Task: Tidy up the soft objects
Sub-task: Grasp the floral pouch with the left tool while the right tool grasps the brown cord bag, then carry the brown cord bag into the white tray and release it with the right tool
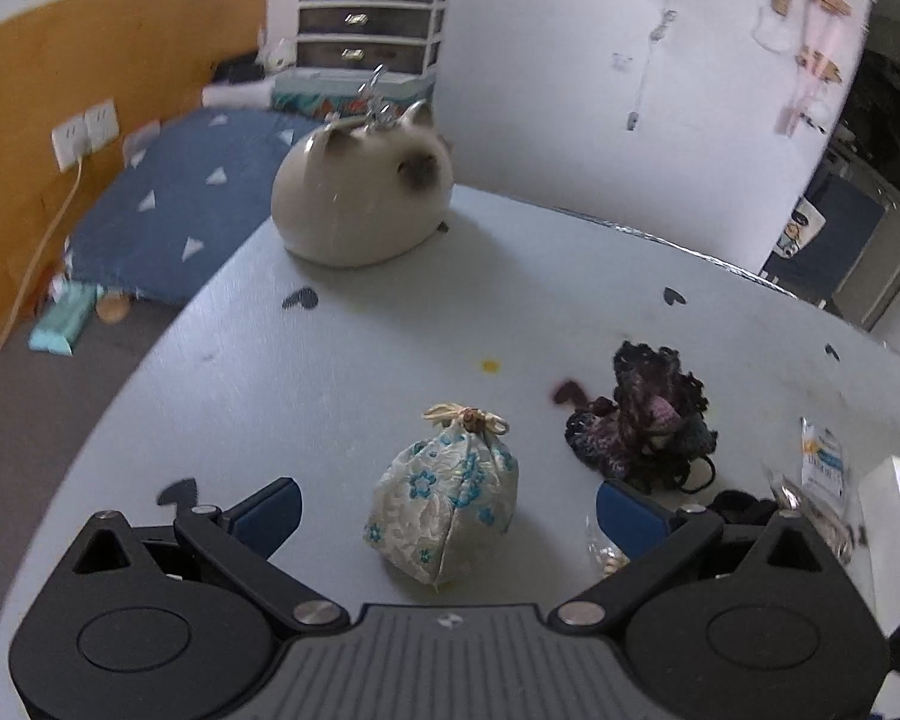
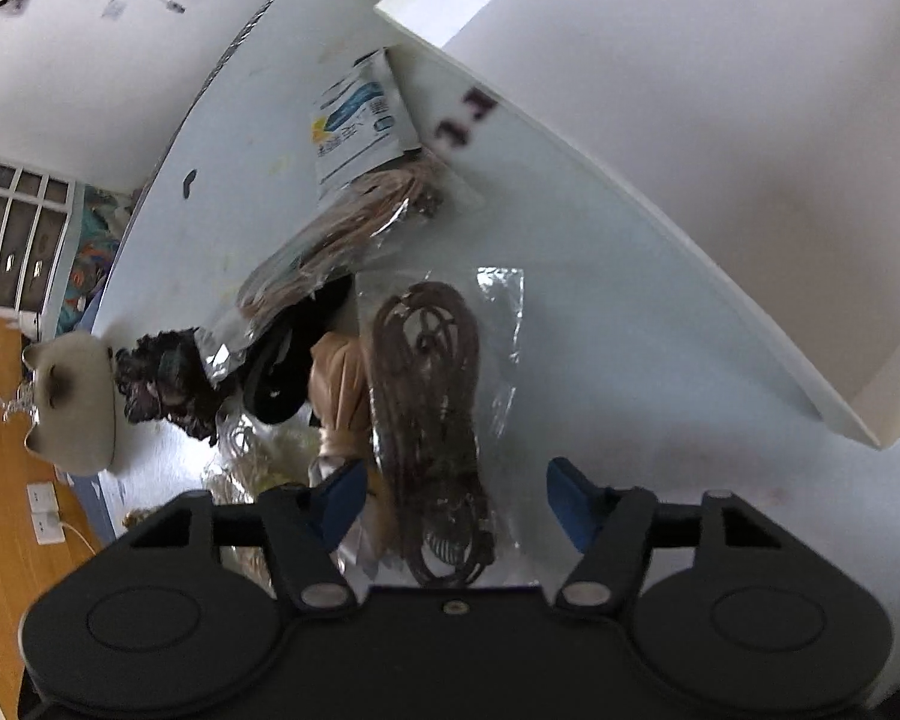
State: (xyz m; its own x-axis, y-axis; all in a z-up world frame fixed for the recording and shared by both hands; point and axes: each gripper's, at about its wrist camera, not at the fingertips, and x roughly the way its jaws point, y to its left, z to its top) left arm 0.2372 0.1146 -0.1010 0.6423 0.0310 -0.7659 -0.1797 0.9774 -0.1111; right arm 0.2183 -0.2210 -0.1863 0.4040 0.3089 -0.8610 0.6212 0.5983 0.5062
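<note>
In the left wrist view a cream drawstring pouch with blue flowers (image 1: 444, 504) lies on the pale table (image 1: 330, 360) between the wide-open fingers of my left gripper (image 1: 447, 507). A dark crocheted bundle (image 1: 642, 420) lies to its right, a round cat plush (image 1: 363, 192) at the far edge. In the right wrist view my right gripper (image 2: 456, 501) is open over a clear bag of brown cord (image 2: 432, 414). A beige cloth (image 2: 339, 390), a black item (image 2: 294, 360), another clear bag (image 2: 336, 240) and a printed sachet (image 2: 354, 126) lie beyond it.
A white open box (image 2: 660, 192) stands on the table right of the pile. The cat plush (image 2: 75, 402) and crocheted bundle (image 2: 162, 384) show at the left. Beyond the table edge are a blue mattress (image 1: 174, 204), a drawer unit (image 1: 369, 18) and a white wall.
</note>
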